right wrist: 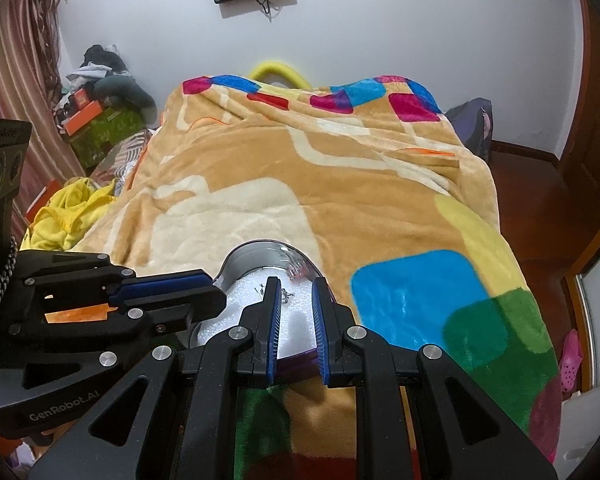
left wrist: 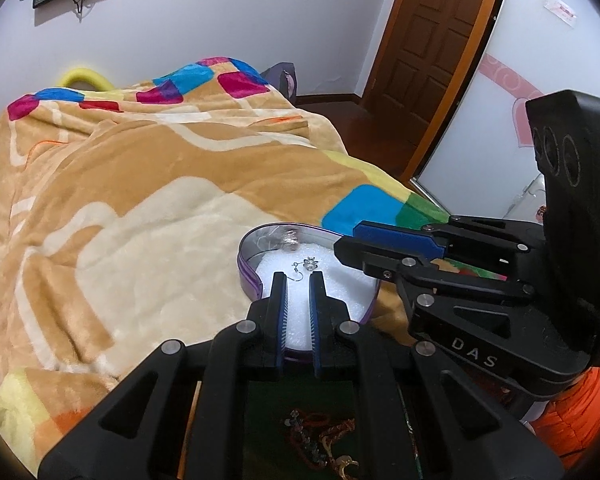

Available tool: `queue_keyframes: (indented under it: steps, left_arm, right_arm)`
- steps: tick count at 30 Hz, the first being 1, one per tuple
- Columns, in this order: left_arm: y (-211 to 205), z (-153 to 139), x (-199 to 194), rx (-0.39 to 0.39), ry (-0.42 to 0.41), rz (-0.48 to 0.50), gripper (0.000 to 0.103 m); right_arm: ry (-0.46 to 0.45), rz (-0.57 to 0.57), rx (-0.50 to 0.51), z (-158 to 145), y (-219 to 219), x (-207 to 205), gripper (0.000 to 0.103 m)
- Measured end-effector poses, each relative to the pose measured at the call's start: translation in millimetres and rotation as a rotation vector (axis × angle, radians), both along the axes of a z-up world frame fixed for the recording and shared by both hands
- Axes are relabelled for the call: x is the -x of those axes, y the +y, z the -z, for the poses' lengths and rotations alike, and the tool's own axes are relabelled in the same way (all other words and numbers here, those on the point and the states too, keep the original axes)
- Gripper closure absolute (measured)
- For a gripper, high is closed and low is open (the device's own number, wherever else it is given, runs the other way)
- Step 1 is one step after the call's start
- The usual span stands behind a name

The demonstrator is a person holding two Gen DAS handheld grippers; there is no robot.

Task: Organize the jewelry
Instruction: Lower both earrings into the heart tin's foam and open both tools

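A heart-shaped metal tin with purple sides and white foam lining lies on the blanket; it also shows in the right wrist view. A small silver hook earring lies on the foam, and shows in the right wrist view. My left gripper is open and empty, just short of the earring above the foam. My right gripper is open and empty over the tin; it reaches in from the right in the left wrist view. A tangle of beaded jewelry lies below my left gripper.
A tan fleece blanket with coloured squares covers the bed. Boxes and clothes are piled at the left. A wooden door and a white wardrobe stand at the right. An orange sleeve shows at lower right.
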State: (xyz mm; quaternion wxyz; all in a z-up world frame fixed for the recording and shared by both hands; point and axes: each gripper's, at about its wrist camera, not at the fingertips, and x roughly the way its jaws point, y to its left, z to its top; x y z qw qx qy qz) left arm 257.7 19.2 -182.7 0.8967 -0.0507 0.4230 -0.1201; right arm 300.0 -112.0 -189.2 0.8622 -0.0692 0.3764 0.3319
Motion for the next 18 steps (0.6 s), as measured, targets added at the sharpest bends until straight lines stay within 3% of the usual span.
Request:
queue_keyframes:
  steps: [5, 9, 12, 15, 18]
  left_arm:
    - [3, -7, 6, -0.011, -0.013, -0.019, 0.091]
    - [6, -16, 15, -0.028, -0.036, -0.043, 0.078]
    - [9, -25, 24, -0.038, -0.061, -0.058, 0.069]
    - [10, -32, 32, -0.045, -0.073, -0.069, 0.065]
    - [10, -37, 41, -0.061, -0.084, -0.078, 0.061]
  right_arm:
    - [-0.014, 0.0, 0.01, -5, -1, 6, 0.087]
    - [-0.027, 0.005, 0.003, -12, -4, 12, 0.086]
    - [-0.043, 0.015, -0.005, -19, -9, 19, 0.081]
    - [-0.064, 0.028, -0.011, -25, -13, 28, 0.073]
    - [-0.081, 0.037, -0.015, -32, -18, 38, 0.071]
